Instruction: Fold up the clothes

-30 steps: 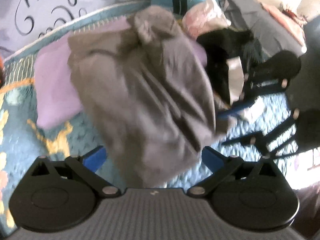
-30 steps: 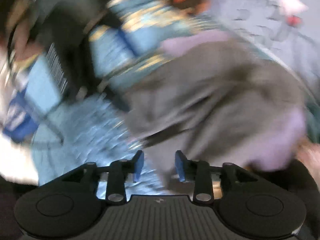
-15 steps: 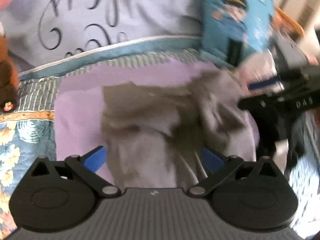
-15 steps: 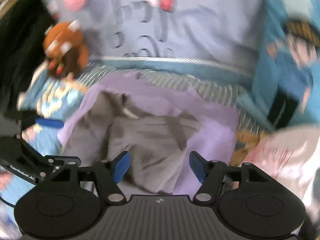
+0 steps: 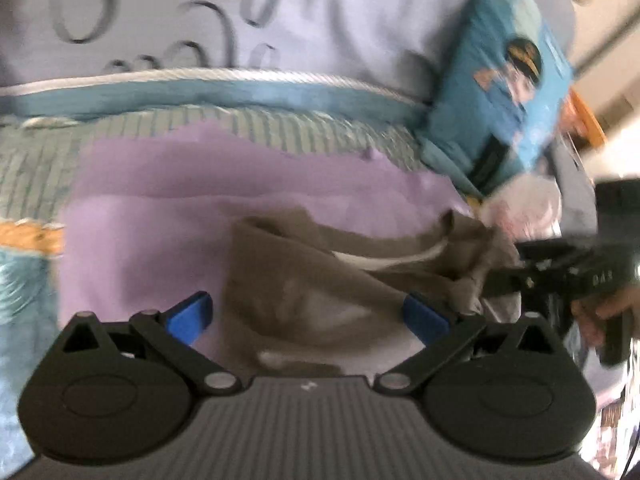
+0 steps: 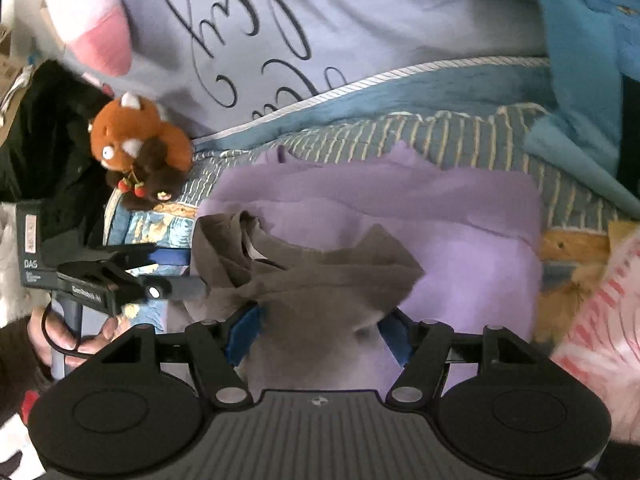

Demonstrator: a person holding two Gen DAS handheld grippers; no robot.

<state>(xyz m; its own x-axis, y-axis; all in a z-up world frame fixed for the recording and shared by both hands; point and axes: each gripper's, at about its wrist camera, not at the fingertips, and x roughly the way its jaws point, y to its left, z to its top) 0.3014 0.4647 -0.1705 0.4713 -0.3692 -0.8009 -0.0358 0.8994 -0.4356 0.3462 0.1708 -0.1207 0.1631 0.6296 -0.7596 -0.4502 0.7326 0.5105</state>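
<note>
A second ago the grey garment (image 6: 320, 276) hung bunched in the air; it has since come down onto the folded lilac cloth (image 6: 472, 248) on the bed (image 6: 400, 128), crumpled. The right tool (image 6: 318, 338), narrow before, has spread its fingers and stands open over the grey fabric. The left tool (image 5: 306, 318) is open too, gripping nothing.

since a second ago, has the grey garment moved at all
Yes. The grey garment hung bunched in the air a second ago; now it lies on the purple cloth, below the striped quilt edge.
</note>
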